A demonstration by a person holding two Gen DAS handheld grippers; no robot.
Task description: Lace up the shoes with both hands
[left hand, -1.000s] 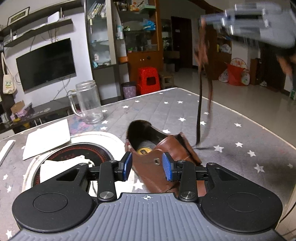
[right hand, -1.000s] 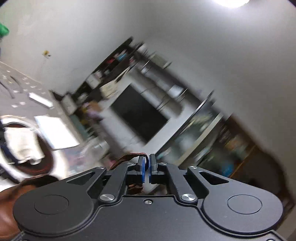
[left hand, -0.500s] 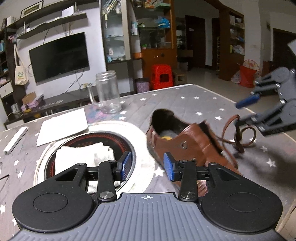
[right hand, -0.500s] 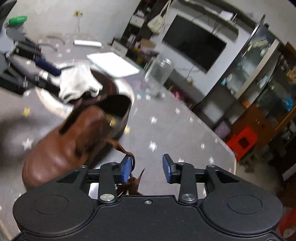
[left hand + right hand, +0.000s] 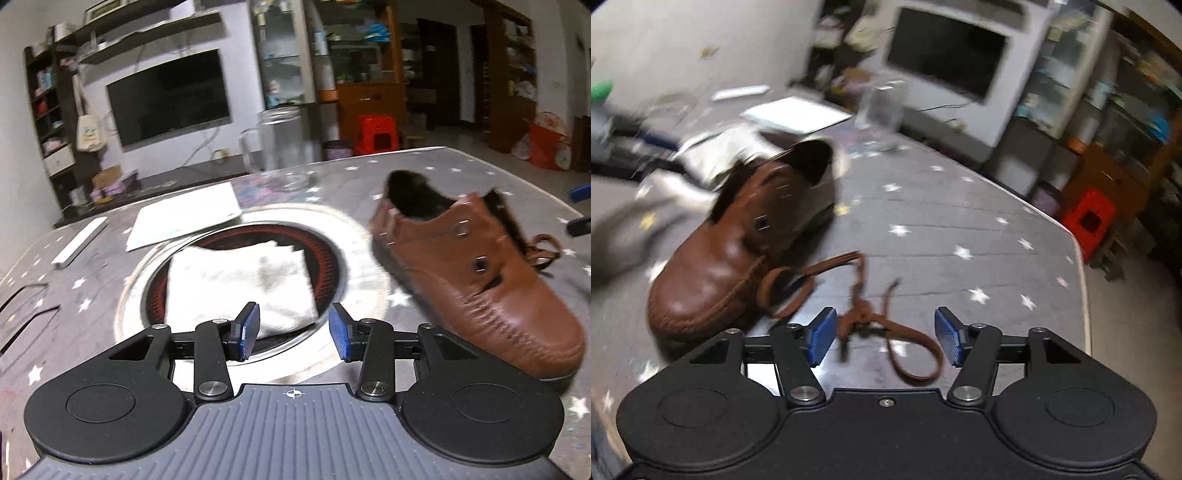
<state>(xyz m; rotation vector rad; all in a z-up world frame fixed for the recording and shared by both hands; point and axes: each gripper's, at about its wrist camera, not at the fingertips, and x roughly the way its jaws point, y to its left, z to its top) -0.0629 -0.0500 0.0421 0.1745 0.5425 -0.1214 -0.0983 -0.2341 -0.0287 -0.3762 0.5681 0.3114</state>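
Both tongs are spread now and neither pinches anything. My right tongs (image 5: 884, 341) have just been opening, and the brown lace (image 5: 864, 314) lies loose on the counter (image 5: 960, 221) between and just beyond the two blue pads (image 5: 820, 340); the pads do not press on it. I judge that I let the lace go here on purpose, so it can rest flat and I can take it again at a better place, maybe at its free end and not at the knot in the middle.

My left tongs (image 5: 293, 330) have also been opening a little, with nothing between the pads. They hang over the round recess in the counter where a white cloth (image 5: 236, 280) lies, and the brown shoe (image 5: 476, 273) is to their right, near but not touched. The shoe stands on its sole with its toe toward me. I can see two eyelets on its side and no lace goes through them, so the lacing is in my judgement at the beginning. From the right wrist view one loop of the lace lies against the side of the shoe near the toe; whether it is threaded anywhere, I cannot tell.

Next I think the left tongs must hold the shoe steady while the right ones pick up the end. Both views are blurred, so small details are not sure.
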